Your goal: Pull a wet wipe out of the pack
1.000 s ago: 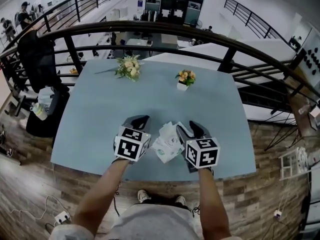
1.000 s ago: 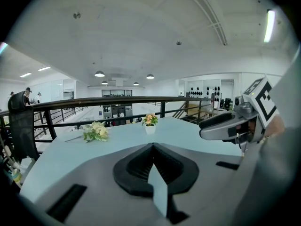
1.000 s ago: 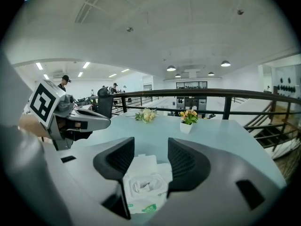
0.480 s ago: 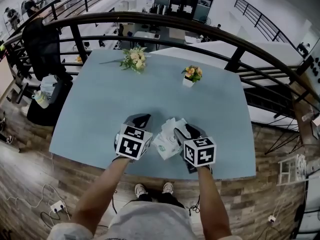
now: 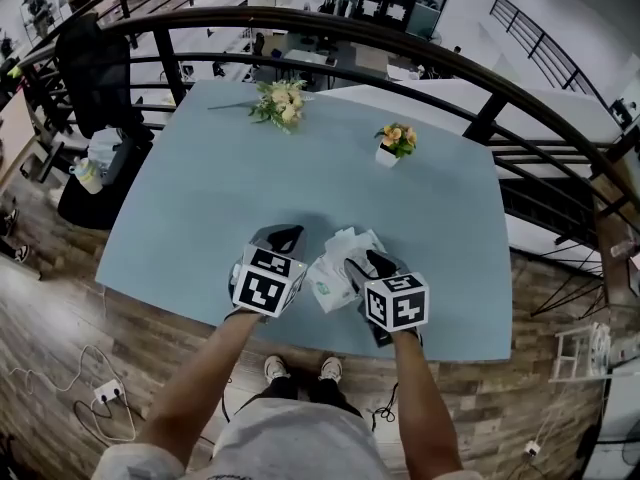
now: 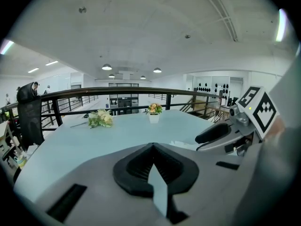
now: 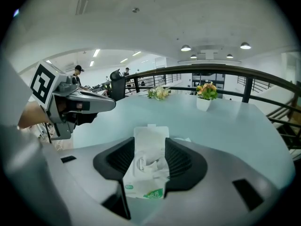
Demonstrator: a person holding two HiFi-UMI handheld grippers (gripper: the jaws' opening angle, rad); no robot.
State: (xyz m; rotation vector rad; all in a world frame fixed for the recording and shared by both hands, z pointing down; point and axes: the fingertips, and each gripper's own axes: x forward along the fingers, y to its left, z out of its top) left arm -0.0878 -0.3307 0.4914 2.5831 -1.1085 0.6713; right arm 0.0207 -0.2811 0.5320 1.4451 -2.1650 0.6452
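The right hand-held gripper [image 5: 368, 265] had edged left onto the soft white wet-wipe pack [image 5: 328, 280] on the blue worktop [image 5: 250, 168]. Only its own view showed the jaws clamping it. The left hand-held gripper [image 5: 281, 238], beside the pack, was pinched shut.

From the head view, the right gripper [image 5: 368, 264] and its marker cube [image 5: 396, 302] cover the near right part of the wet wipe pack [image 5: 335, 276], and both cubes hide the hands behind them. In the right gripper view the dark jaw pads [image 7: 120, 161] overlap the pack's long edges, so the grip there seems firm, but the contact itself is not plainly seen. The green print on its label [image 7: 153, 193] is too small to read. The left gripper view shows only a white sliver of the pack behind the right gripper. Figures beyond the railing [image 5: 487, 120] are too small to make out.
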